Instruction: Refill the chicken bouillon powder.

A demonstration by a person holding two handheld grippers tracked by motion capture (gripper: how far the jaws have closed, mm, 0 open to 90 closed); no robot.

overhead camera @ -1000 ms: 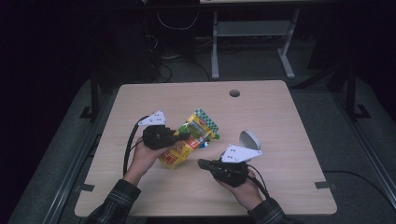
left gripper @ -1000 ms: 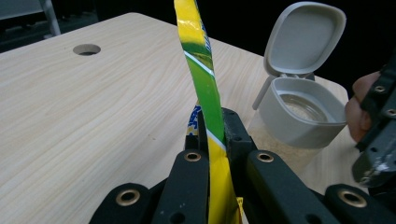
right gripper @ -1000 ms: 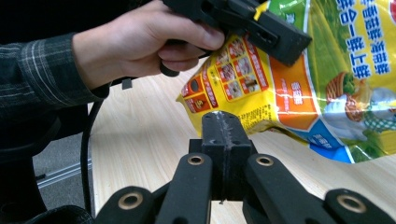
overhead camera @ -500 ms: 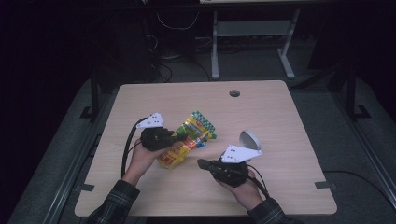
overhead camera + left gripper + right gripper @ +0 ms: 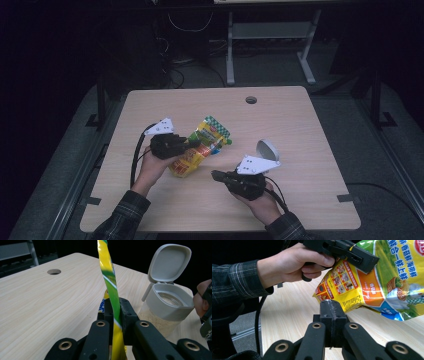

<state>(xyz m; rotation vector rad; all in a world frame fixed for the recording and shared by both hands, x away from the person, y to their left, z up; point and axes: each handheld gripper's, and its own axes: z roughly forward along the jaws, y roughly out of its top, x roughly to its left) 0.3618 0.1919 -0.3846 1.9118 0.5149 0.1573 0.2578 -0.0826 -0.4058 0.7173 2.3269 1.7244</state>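
— Presently, where's the pouch [image 5: 200,147]?
— Mid-bench [image 5: 300,125], pinched by the left claw [image 5: 115,315]; bare wood beyond it.
— Obstructions?
— Open-lidded jar [image 5: 165,307] beside the pouch. Right claw [image 5: 333,312] clenched, empty, short of it.
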